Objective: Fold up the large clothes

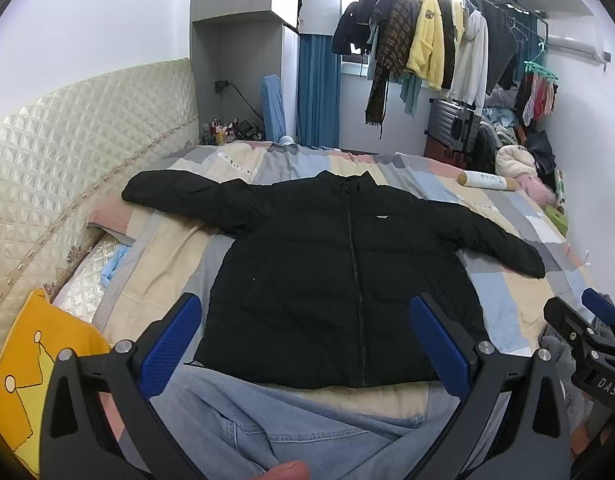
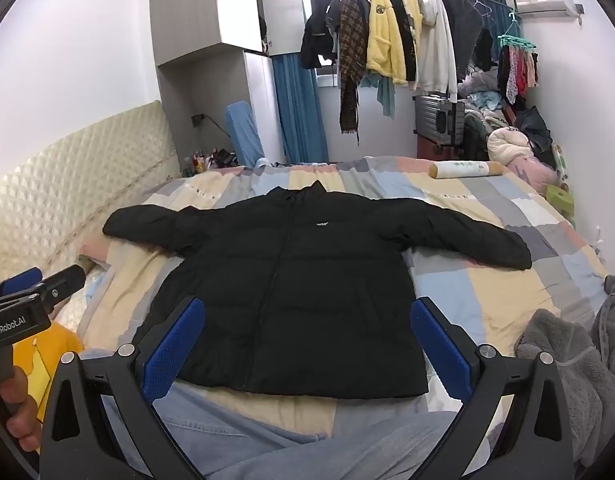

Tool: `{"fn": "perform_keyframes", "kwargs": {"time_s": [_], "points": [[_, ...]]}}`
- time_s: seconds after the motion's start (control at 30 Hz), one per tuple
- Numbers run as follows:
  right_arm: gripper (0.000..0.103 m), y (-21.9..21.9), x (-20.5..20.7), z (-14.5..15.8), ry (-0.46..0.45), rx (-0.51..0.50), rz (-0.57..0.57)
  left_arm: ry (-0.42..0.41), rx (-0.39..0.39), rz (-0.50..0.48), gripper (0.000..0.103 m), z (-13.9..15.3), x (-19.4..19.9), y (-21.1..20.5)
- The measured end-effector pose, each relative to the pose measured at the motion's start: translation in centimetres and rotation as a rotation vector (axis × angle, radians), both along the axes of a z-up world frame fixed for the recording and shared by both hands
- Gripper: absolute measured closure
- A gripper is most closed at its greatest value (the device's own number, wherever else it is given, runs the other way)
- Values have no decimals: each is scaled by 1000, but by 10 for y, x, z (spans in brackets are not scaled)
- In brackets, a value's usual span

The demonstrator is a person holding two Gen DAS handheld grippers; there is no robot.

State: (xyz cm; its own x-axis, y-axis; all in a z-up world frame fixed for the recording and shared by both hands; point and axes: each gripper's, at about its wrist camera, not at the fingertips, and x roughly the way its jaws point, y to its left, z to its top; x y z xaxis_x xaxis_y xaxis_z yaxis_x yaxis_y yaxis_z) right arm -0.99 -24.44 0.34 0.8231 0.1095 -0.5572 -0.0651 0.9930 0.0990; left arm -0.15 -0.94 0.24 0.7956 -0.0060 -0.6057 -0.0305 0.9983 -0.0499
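- Jaws of the left gripper (image 1: 307,344) stand as wide as they go, blue pads apart, nothing between them; they hang over the near hem of the jacket (image 1: 327,280) without touching it.
- Jaws of the right gripper (image 2: 307,344) are spread just as wide and hold nothing, also poised above the jacket's hem.
- Jacket, black and puffy, lies flat and face up on the bed (image 1: 507,312), zipped, collar away from the person, both sleeves stretched out to the sides.
- Jeans (image 1: 267,432) on the person's legs show just nearer than the jacket's hem.
- Yellow cushion (image 1: 39,360) lies left of the jacket, near the quilted headboard (image 1: 67,140).
- Grey fleece (image 2: 567,360) is bunched right of the jacket's hem.
- White roll (image 2: 463,169) lies beyond the jacket's right sleeve, on the bed.
- Rack of hanging clothes (image 2: 387,32) stands well beyond the jacket's collar, past the bed.
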Motion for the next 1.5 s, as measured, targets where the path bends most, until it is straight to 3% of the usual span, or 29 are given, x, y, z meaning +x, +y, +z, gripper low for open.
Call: {"fn": "perform_keyframes", "kwargs": {"time_s": [0.53, 1.5], "points": [[0, 3, 0, -1, 10, -6, -3, 9, 23, 11, 0, -8, -2, 0], [0, 1, 3, 9, 19, 5, 19, 28, -11, 12, 0, -3, -2, 7]]}}
